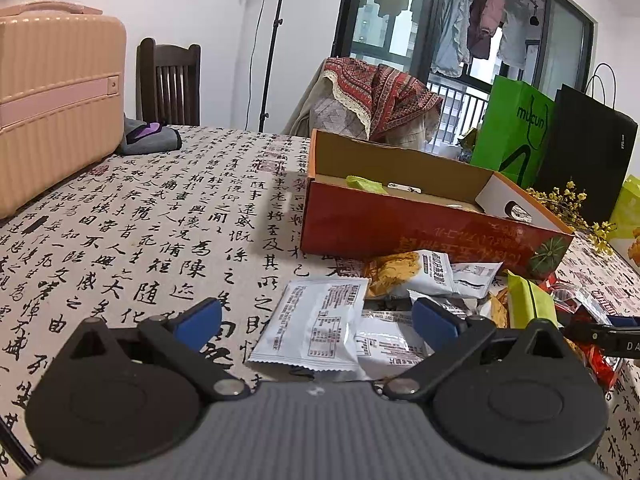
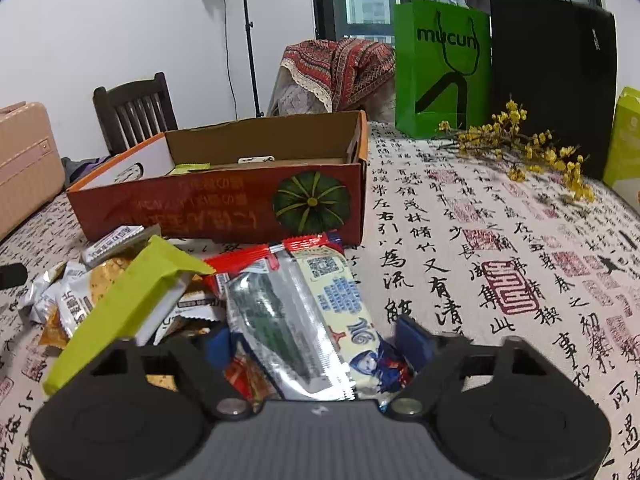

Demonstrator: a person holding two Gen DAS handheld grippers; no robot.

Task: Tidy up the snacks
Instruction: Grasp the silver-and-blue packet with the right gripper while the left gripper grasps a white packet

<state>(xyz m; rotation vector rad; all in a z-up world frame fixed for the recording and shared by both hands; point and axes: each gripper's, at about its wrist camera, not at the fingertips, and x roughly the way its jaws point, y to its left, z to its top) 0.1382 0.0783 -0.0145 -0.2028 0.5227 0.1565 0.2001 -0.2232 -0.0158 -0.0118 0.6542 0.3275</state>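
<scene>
A pile of snack packets lies on the table in front of an open red cardboard box [image 1: 400, 228], which also shows in the right wrist view [image 2: 224, 204]. My left gripper [image 1: 316, 320] is open, its blue pads either side of a white packet [image 1: 316, 324] that lies on the cloth. My right gripper [image 2: 320, 340] is open around a silver and red packet [image 2: 288, 320] and a cream packet [image 2: 344, 300] on the pile. A lime-green packet [image 2: 128, 304] lies to their left. The box holds a few items, among them a green packet [image 1: 366, 184].
A pink suitcase [image 1: 52, 100] stands at the left on the calligraphy tablecloth [image 1: 140, 240]. A green bag [image 2: 440, 68], a black bag [image 2: 556, 76] and yellow flowers [image 2: 528, 148] are at the back right. A wooden chair [image 1: 168, 80] and a draped chair [image 1: 372, 96] stand behind.
</scene>
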